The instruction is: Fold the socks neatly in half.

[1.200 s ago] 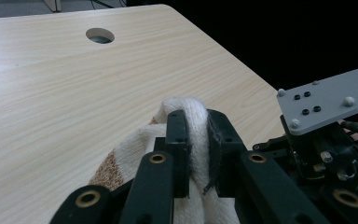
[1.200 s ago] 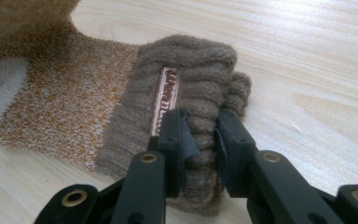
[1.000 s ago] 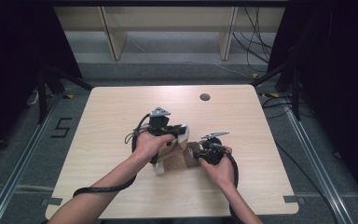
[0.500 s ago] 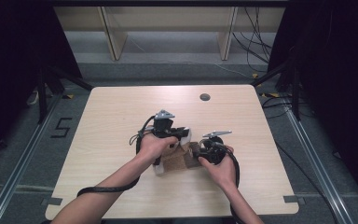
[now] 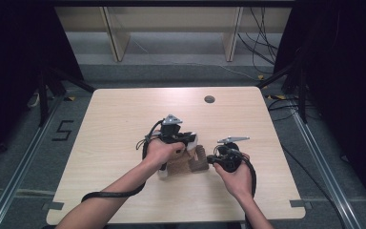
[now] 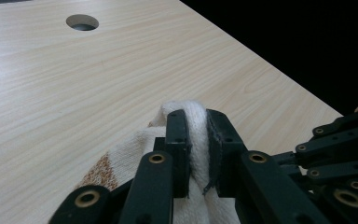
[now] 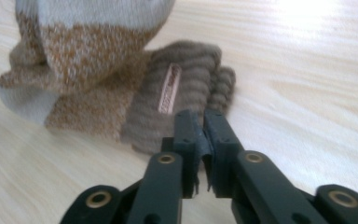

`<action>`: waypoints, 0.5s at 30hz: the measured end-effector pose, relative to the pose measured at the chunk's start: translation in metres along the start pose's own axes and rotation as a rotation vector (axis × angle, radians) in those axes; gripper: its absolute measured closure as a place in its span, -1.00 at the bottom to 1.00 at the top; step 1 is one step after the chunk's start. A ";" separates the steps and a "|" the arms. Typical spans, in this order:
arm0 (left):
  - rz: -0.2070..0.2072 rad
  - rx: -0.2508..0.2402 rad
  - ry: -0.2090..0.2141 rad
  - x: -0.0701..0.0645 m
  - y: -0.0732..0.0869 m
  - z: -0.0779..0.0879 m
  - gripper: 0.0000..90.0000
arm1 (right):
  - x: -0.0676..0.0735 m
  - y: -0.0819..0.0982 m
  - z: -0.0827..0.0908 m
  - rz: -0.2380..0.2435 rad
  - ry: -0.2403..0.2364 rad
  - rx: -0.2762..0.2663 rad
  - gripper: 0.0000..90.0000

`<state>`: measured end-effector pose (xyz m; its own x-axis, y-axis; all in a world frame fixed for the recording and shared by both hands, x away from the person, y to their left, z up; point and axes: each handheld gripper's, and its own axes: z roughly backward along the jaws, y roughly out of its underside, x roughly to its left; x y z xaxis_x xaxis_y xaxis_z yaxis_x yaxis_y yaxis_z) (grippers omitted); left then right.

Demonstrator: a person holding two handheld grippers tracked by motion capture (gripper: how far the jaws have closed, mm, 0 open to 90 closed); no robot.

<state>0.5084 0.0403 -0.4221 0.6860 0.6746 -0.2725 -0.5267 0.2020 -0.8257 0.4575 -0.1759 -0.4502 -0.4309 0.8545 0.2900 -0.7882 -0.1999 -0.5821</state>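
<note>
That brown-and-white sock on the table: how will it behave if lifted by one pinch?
Probably floppy: the sock already bunches and folds under the left hand-held gripper. Likely light, soft knit, so it should drape. Ribbed cuff looks grippy, unlikely to slip or roll.

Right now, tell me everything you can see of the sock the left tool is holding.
The sock is a knitted one, cream with speckled tan-brown bands and a dark brown ribbed cuff bearing a small pinkish label. It lies bunched on the wooden table. The left tool pinches a cream fold; the right tool sits shut beside the cuff.
</note>
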 end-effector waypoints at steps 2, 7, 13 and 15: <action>-0.003 0.004 -0.002 -0.001 0.001 -0.002 0.77 | -0.004 0.003 0.001 0.015 0.019 0.002 0.91; -0.014 0.012 -0.002 -0.004 0.006 -0.009 0.76 | -0.004 0.011 0.005 0.002 0.006 -0.005 0.85; -0.032 0.034 -0.001 -0.008 0.012 -0.017 0.76 | -0.004 0.015 0.008 0.024 0.021 -0.001 0.83; -0.030 0.029 -0.008 -0.011 0.013 -0.020 0.76 | -0.004 0.017 0.009 0.012 0.014 0.000 0.82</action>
<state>0.5043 0.0216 -0.4398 0.6978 0.6736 -0.2435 -0.5200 0.2427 -0.8189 0.4422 -0.1869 -0.4545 -0.4345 0.8586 0.2720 -0.7826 -0.2104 -0.5859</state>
